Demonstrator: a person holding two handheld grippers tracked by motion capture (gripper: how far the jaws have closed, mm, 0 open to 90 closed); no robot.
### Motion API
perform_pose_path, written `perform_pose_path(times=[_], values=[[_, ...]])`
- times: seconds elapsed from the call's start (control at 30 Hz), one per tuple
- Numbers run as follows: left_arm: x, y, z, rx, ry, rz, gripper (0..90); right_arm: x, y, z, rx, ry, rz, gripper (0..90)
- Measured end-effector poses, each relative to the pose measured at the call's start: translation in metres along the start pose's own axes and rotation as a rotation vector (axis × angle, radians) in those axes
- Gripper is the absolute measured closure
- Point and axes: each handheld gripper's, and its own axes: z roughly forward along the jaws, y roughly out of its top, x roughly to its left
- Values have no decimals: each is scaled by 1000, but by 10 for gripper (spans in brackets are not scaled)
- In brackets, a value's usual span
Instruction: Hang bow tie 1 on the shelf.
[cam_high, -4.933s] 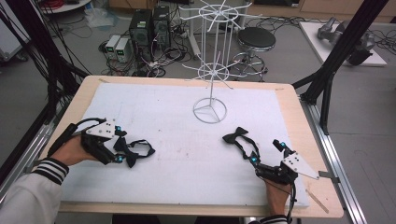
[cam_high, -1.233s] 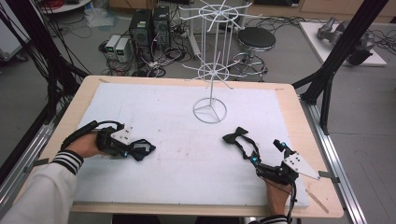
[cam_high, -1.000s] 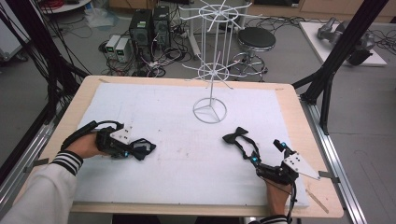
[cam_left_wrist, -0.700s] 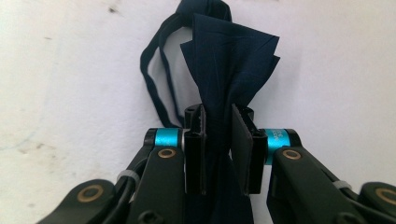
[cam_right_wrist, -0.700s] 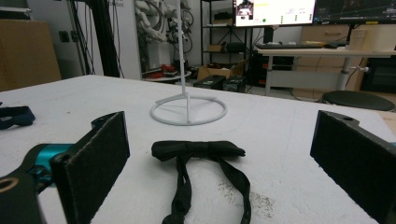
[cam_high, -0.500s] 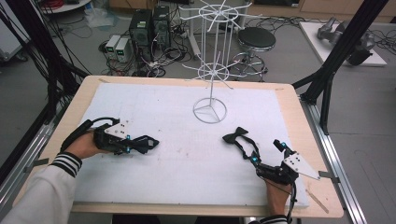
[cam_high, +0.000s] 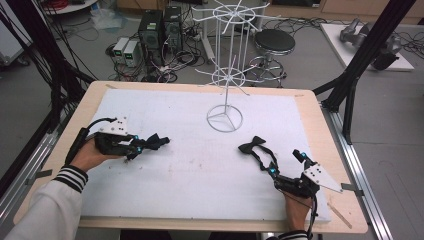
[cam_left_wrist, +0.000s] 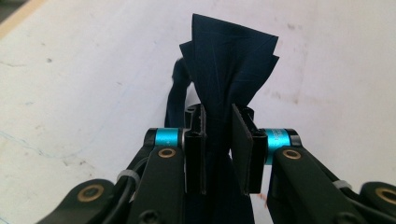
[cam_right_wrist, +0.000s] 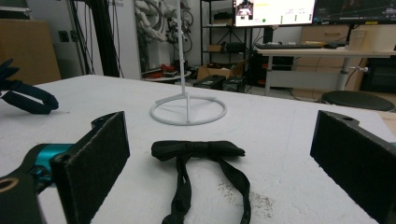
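Left gripper (cam_high: 150, 144), frame left, pinches a dark bow tie (cam_left_wrist: 223, 79); right gripper (cam_right_wrist: 219, 154) spread around second bow tie (cam_high: 252, 146), unlifted; white wire rack (cam_high: 226, 75) empty, upper centre.

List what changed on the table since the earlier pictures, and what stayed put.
The left gripper, its fingers shut on a dark bow tie, moved up the white mat and turned to point across it, carrying that tie along. The right gripper, open, the black bow tie before it and the wire stand kept their places.
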Motion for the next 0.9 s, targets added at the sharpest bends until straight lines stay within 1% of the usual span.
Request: perform_pose_path(times=[0.03,0.07,0.1,0.13,0.2,0.27,0.33,0.37,0.43,0.6,0.63,0.7,0.77,0.9], values=[[0,0,-1,-14,1,-11,757,0,0,0,-1,0,1,38],[0,1,-1,-38,6,-33,757,0,0,0,1,1,5,38],[1,2,-3,-40,14,-33,757,0,0,0,0,0,3,38],[1,3,-3,-56,26,-56,756,0,0,0,-1,0,2,38],[0,5,-4,-73,43,-75,756,0,0,0,2,1,2,38],[0,8,-7,-88,54,-80,757,0,0,0,2,0,3,38],[1,10,-8,-112,68,-99,756,0,0,0,1,1,2,38],[1,10,-8,-126,67,-108,756,0,0,0,2,1,2,38],[1,12,-10,-163,72,-127,756,0,0,0,2,0,2,38],[1,18,-14,-271,85,-198,756,0,0,0,2,1,2,38],[1,19,-15,-282,91,-207,756,0,0,0,2,0,2,38],[2,23,-16,-293,110,-213,757,0,0,0,2,1,2,38],[2,26,-17,-309,120,-217,757,0,0,0,2,0,3,38],[2,33,-18,-331,130,-214,756,0,0,0,2,0,4,38]])
